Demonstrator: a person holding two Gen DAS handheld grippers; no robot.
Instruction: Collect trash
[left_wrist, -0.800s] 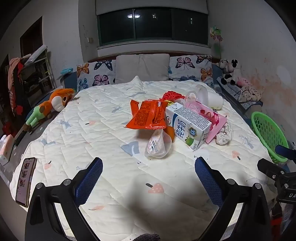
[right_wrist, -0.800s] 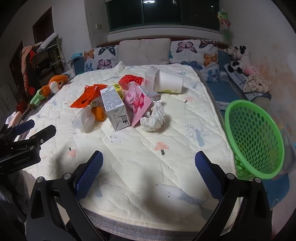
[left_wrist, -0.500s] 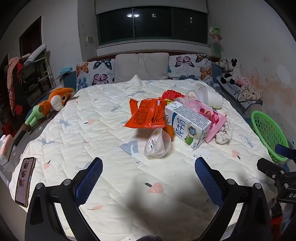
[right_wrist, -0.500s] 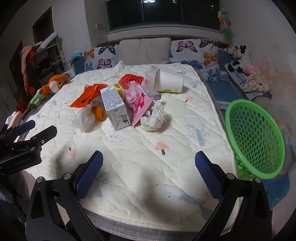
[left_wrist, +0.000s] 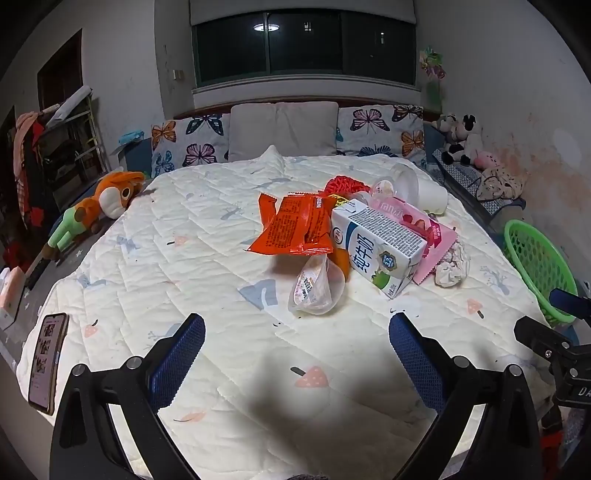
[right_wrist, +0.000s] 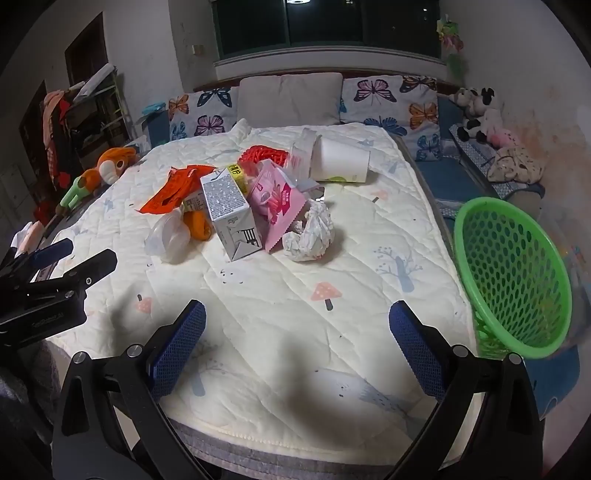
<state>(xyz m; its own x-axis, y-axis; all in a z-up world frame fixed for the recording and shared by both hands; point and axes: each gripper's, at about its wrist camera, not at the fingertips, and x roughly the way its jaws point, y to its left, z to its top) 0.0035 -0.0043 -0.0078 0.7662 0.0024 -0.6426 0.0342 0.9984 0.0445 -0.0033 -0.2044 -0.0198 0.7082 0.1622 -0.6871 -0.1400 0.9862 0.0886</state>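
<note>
A pile of trash lies mid-bed: an orange snack wrapper (left_wrist: 295, 227), a milk carton (left_wrist: 380, 247), a clear plastic cup (left_wrist: 316, 286), a pink packet (left_wrist: 424, 229), a crumpled white bag (left_wrist: 452, 266) and a white paper cup (left_wrist: 430, 194). The right wrist view shows the same carton (right_wrist: 231, 210), crumpled bag (right_wrist: 310, 232) and paper cup (right_wrist: 341, 160). A green mesh basket (right_wrist: 513, 273) stands off the bed's right edge. My left gripper (left_wrist: 295, 354) is open and empty, short of the plastic cup. My right gripper (right_wrist: 295, 350) is open and empty over the bed's front edge.
A phone (left_wrist: 48, 363) lies at the bed's left edge. An orange plush toy (left_wrist: 96, 210) lies at the left side. Pillows (left_wrist: 282, 127) line the headboard. Plush toys (left_wrist: 461, 138) sit on a bench at the right wall.
Both views have crept slightly forward toward the trash pile. Both grippers stay open and nothing on the bed has moved.
</note>
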